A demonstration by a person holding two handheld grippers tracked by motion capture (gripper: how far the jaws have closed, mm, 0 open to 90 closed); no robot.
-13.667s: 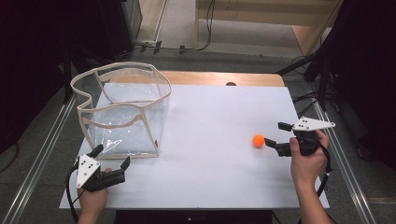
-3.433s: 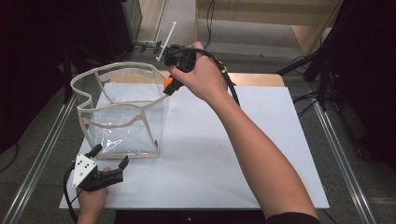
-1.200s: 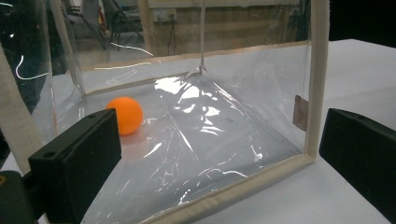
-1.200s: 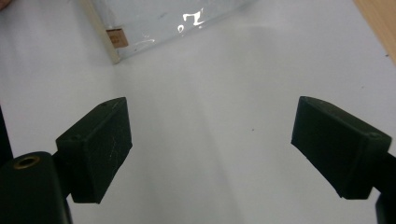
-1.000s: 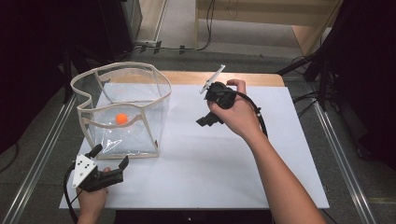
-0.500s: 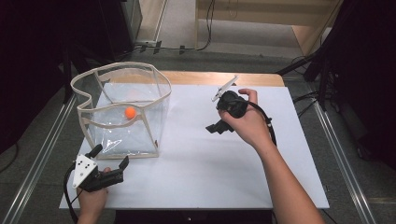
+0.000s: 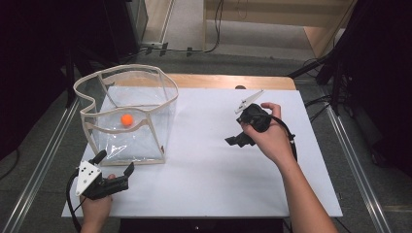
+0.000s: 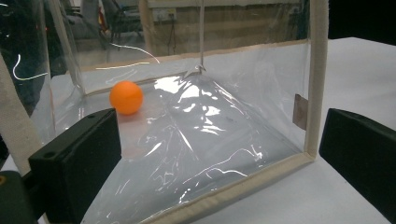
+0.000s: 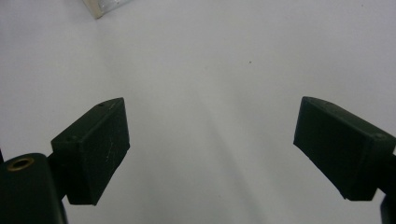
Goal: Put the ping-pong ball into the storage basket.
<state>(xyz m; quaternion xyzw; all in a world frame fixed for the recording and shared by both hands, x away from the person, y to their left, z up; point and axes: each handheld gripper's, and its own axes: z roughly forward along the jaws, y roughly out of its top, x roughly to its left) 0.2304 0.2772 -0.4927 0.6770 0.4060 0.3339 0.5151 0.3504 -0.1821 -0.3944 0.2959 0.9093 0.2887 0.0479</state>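
High view, smooth round orange ball [image 7: 127, 119] inside clear plastic fabric-edged bin [image 7: 160, 133], both matte black claws, left [image 7: 114, 163] and right [image 7: 234, 141], apart

The white tabletop [image 7: 204, 174] lay bare across its middle and near side, and a strip of its wooden edge [image 7: 228, 81] showed at twelve o'clock. A small dark spot [image 7: 238, 88] sat on the white top just below that strip. Metal rails ran along the table at nine o'clock [image 7: 41, 167] and at three o'clock [image 7: 357, 167]. Beyond the table, at twelve o'clock, black cables [image 7: 216, 29] trailed over a grey floor [image 7: 187, 19], and pale wooden furniture [image 7: 296, 14] stood toward one o'clock. At two o'clock more dark cables [image 7: 320, 104] hung beside black stand legs [image 7: 335, 73]. The ground at nine o'clock was dark.
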